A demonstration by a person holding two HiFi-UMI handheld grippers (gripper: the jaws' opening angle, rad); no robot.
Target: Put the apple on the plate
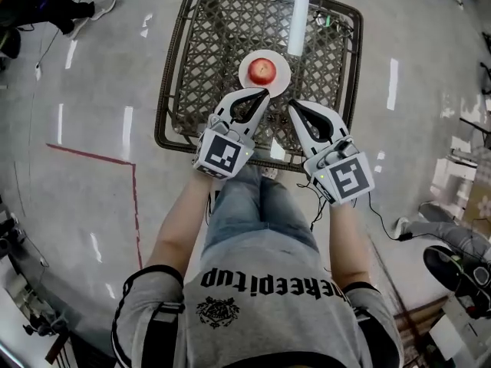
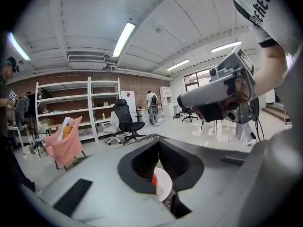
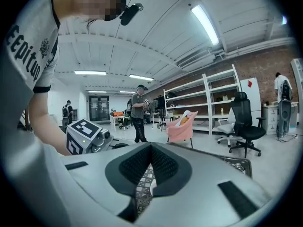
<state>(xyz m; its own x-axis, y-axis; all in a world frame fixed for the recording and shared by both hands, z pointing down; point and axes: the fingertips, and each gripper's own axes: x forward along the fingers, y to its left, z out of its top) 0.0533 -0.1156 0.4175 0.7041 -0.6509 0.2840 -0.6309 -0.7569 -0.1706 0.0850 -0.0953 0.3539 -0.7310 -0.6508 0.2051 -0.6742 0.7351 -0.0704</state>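
Observation:
A red apple [image 1: 262,70] rests on a small white plate [image 1: 247,77] in the middle of a dark wicker table [image 1: 207,37]. My left gripper [image 1: 265,92] hovers just short of the plate's near edge, shut with nothing in it. My right gripper [image 1: 291,104] hangs beside it to the right, also shut and empty. In the left gripper view, the closed left gripper [image 2: 158,138] leaves a gap that shows a slice of the plate [image 2: 164,183] and a sliver of the apple [image 2: 155,178]. In the right gripper view, the right gripper [image 3: 150,144] is shut, with only table lattice [image 3: 144,183] below.
A bright white strip [image 1: 298,14] lies across the table's far right part. Red tape [image 1: 92,156] marks the floor to the left. Someone's shoe [image 1: 92,8] is at the far left. Shelves [image 2: 80,108], an office chair [image 2: 125,122] and standing people [image 3: 138,110] are well beyond the table.

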